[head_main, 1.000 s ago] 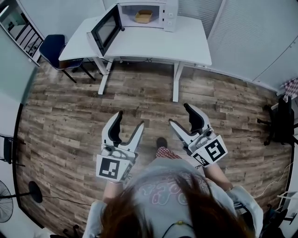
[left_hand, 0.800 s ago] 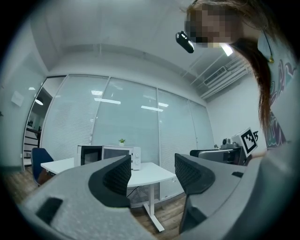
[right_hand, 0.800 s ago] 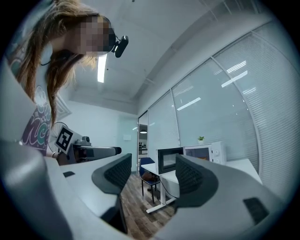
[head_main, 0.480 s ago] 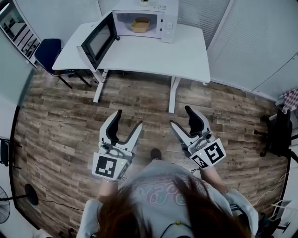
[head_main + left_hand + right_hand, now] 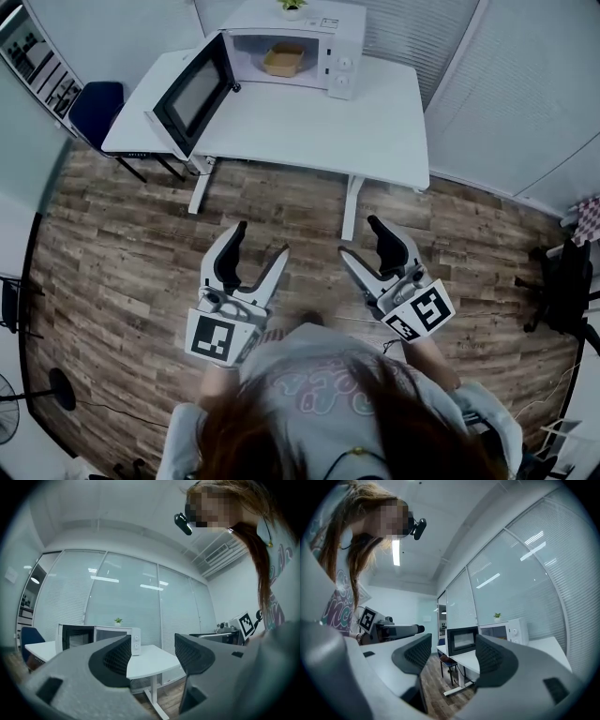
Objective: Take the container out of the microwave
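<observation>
The left gripper and right gripper are open and empty, well apart from the microwave; its door is open, the container inside

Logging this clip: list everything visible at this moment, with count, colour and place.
microwave: one, white, door open, at the back of the table
container: one, tan, inside the microwave
plant: one, green, on top of the microwave
table: one, white, top of the head view
blue chair: one, dark blue, left of the table
black chair: one, black, far right
floor: brown wood planks
left gripper: one, white and black, jaws apart, empty, above the floor
right gripper: one, white and black, jaws apart, empty, above the floor
person: one, light printed top, bottom edge
</observation>
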`<state>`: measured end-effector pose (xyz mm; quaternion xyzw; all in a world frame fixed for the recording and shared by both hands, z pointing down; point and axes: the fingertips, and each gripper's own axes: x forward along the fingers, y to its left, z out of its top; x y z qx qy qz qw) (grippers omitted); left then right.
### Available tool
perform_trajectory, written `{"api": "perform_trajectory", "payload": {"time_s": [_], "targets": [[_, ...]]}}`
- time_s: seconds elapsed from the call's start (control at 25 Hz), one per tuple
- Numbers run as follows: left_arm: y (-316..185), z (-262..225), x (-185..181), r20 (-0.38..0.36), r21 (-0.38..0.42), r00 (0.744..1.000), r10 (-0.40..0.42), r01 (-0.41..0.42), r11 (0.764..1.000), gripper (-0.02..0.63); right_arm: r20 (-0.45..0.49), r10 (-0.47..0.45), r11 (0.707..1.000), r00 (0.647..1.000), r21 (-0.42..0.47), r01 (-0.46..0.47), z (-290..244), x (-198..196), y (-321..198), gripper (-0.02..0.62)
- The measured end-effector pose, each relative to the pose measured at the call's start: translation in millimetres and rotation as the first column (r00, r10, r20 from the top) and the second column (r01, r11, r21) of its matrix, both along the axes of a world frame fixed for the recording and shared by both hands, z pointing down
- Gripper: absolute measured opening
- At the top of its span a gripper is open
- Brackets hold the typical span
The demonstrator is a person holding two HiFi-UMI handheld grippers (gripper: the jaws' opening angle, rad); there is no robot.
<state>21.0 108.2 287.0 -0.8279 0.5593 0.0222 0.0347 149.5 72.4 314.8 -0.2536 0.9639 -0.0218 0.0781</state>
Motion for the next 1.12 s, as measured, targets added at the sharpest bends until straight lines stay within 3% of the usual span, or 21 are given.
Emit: {"api": "perform_trajectory", "payload": {"time_s": [0.44,1.12], "targets": [[-12,13,-15,0.002,-0.025,1.000,-0.006,0.006,1.000,0.262,0.000,-0.058,0.998,0.998,-0.003,0.058,1,-27,-15,0.279],[-23,15,-28,-0.012,-0.028,0.999,-0.031,0.030,0.999,0.262,-0.016,-0.056,0.998,0.998,-0.011,0.056,6,-31,-23,0.279]]}}
